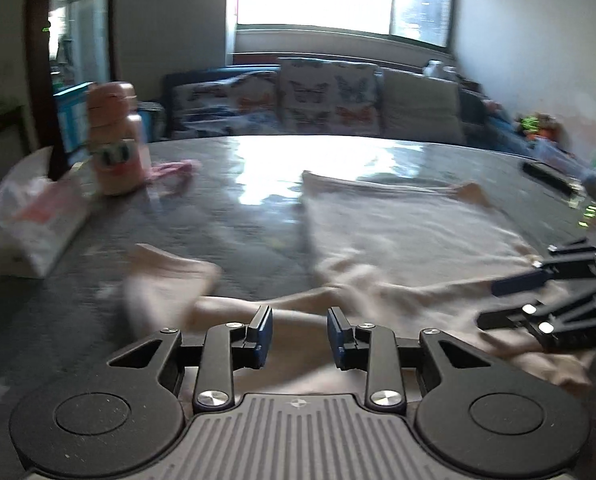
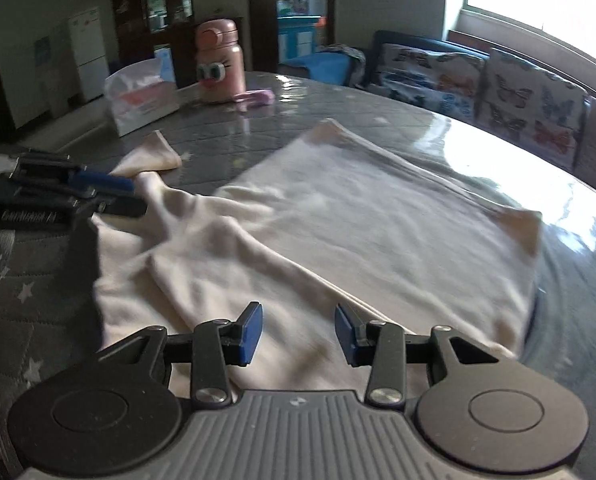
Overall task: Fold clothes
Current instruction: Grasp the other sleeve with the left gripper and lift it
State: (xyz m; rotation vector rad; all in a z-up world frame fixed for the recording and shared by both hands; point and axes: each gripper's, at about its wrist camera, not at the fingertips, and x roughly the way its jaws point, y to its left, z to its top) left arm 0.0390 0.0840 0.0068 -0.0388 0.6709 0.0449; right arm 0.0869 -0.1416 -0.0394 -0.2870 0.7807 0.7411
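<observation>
Cream garment (image 2: pixel 338 216), part-folded, flat on grey star-print table (image 2: pixel 37 320).
L gripper (image 1: pixel 300 334) jaws apart over near hem, nothing btwn pads; R gripper (image 2: pixel 298 330) also apart, empty, above near-right cloth. One sleeve (image 1: pixel 165 276) trails left. Pink bottle (image 2: pixel 217 68) + tissue pack (image 2: pixel 141 94) far left; sofa (image 1: pixel 330 96) beyond.
</observation>
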